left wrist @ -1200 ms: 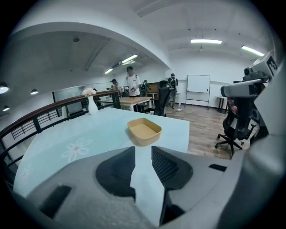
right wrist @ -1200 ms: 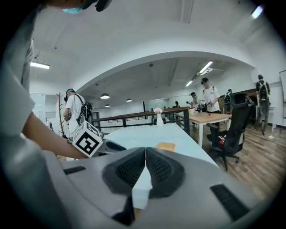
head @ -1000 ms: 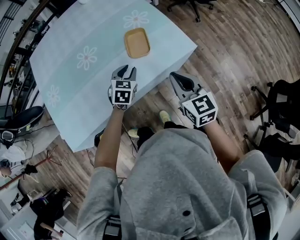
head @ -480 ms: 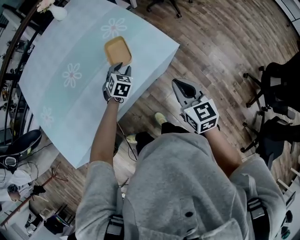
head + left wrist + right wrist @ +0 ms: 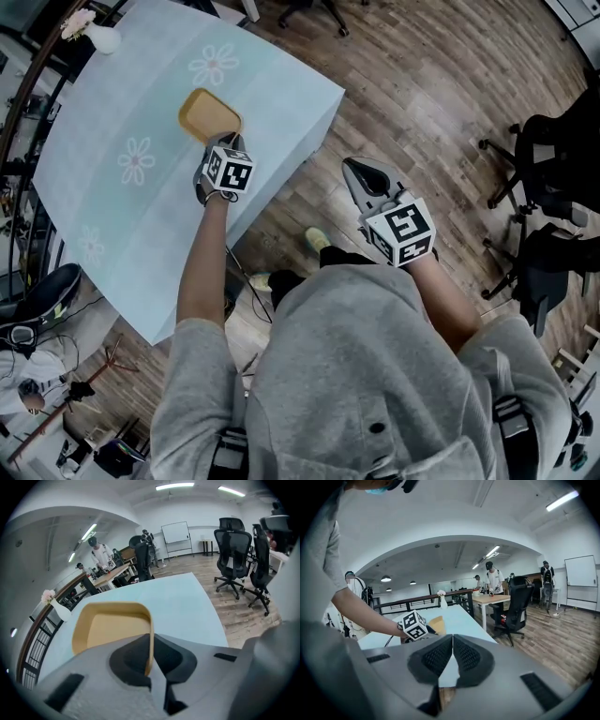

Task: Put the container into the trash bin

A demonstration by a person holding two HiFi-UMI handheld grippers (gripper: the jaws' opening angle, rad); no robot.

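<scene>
Left gripper [image 5: 231, 143] closing on the container [image 5: 208, 114]'s near wall, tray lying just ahead on the table [image 5: 281, 84]. My right gripper [image 5: 357, 170], jaws together and empty, is well apart.

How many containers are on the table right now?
1: the tan container sits on the blue table near the person's side, its wall between the left gripper's closing fingers. The arm covers little of the table, so another seems unlikely.

A vase [image 5: 101, 38] is set at the corner of a flowered tablecloth [image 5: 112, 216]; office chairs [image 5: 551, 150] are placed on the wooden floor [image 5: 422, 103].
</scene>
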